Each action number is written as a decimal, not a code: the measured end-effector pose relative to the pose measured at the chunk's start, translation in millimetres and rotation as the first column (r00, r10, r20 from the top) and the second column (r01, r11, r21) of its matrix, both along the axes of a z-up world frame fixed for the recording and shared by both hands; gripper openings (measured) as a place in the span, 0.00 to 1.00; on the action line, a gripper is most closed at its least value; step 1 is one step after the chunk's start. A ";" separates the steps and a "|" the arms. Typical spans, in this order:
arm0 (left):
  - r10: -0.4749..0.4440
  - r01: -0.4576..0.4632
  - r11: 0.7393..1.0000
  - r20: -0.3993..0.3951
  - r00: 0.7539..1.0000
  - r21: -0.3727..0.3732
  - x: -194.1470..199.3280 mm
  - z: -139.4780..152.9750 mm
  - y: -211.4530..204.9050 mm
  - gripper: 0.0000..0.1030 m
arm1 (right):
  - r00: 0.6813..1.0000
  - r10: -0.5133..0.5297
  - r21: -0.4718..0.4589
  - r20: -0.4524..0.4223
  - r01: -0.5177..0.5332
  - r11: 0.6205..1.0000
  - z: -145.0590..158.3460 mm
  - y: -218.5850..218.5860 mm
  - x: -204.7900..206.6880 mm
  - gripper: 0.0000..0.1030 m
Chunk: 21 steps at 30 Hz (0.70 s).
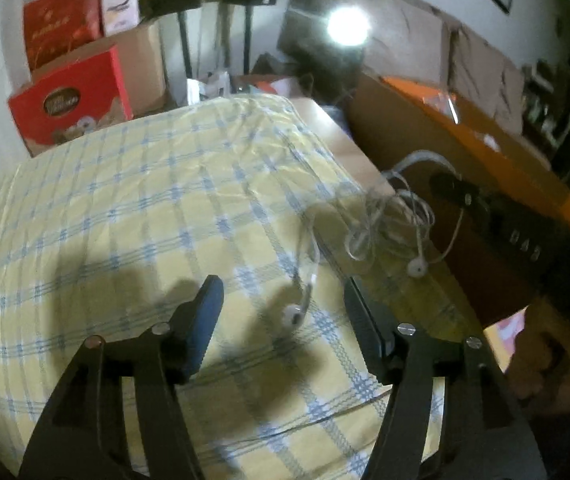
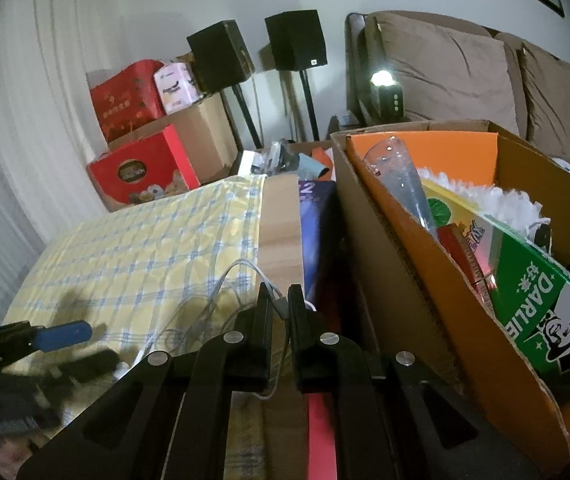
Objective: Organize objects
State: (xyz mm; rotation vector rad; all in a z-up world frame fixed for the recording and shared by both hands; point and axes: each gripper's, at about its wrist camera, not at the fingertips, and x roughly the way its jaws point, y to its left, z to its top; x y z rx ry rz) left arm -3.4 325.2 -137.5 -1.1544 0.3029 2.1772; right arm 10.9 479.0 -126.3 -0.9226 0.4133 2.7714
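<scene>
White wired earphones point(image 1: 389, 216) lie tangled on the yellow checked cloth point(image 1: 125, 208). One earbud point(image 1: 292, 314) rests on the cloth between the fingers of my left gripper point(image 1: 281, 282), which stands open and does not touch it. The other earbud point(image 1: 417, 267) hangs near the cloth's right edge. My right gripper point(image 2: 279, 288) is shut on the earphone cable point(image 2: 237, 272) at the table's right edge, and it shows as a dark shape point(image 1: 451, 186) in the left wrist view. The left gripper's blue-padded finger point(image 2: 61, 334) shows at the left of the right wrist view.
A cardboard box with an orange liner point(image 2: 405, 264) stands right of the table, holding a clear cup point(image 2: 401, 176), a green toothpaste carton point(image 2: 545, 304) and other items. Red gift boxes point(image 2: 145, 168), two speakers on stands point(image 2: 297, 40) and a brown sofa point(image 2: 445, 72) are behind.
</scene>
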 end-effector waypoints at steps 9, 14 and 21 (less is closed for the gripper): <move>0.021 -0.021 1.000 0.003 1.000 -0.017 7.6 -16.1 3.8 0.12 | 1.000 0.006 -0.004 -0.001 -0.006 1.000 0.5 -0.4 -1.0 0.07; 0.084 -0.085 0.996 0.028 0.996 0.038 -2.5 -9.6 -15.3 0.12 | 1.000 0.005 -0.003 -0.002 -0.005 1.000 0.4 -0.9 -0.6 0.07; 0.109 -0.107 0.990 -0.012 0.994 0.091 -6.4 16.5 -26.4 0.12 | 1.000 0.016 0.041 -0.023 -0.015 0.999 10.2 -9.6 2.5 0.06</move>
